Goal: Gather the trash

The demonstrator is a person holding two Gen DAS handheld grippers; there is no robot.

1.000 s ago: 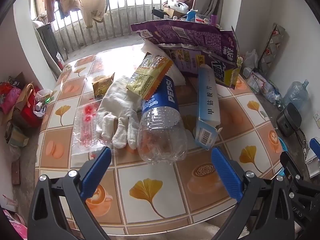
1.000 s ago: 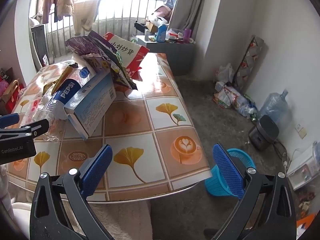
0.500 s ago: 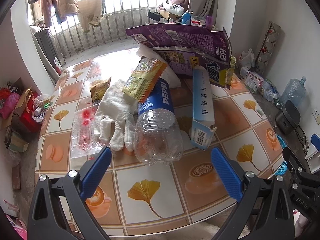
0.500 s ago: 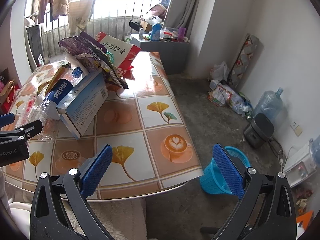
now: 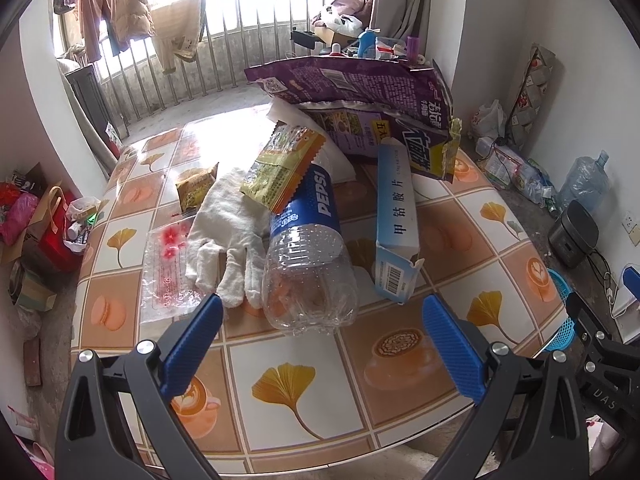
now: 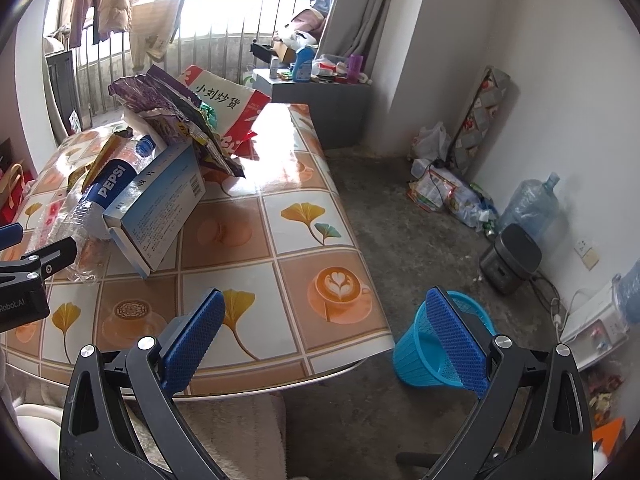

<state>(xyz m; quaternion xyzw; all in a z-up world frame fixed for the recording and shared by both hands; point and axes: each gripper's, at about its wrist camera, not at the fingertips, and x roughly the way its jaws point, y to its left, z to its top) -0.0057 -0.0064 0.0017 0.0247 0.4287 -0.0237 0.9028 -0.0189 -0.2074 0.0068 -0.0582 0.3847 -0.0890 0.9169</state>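
While both tongs stand wide apart and empty, the left gripper hovers just before one clear Pepsi bottle lying on the tiled table. Beside the bottle lie one white glove, one blue carton, two small yellow snack wrappers and one purple bag. Past the table edge, the right gripper faces one blue basket on the floor.

Left claw and right claw both spread wide, apparently empty, held level side by side
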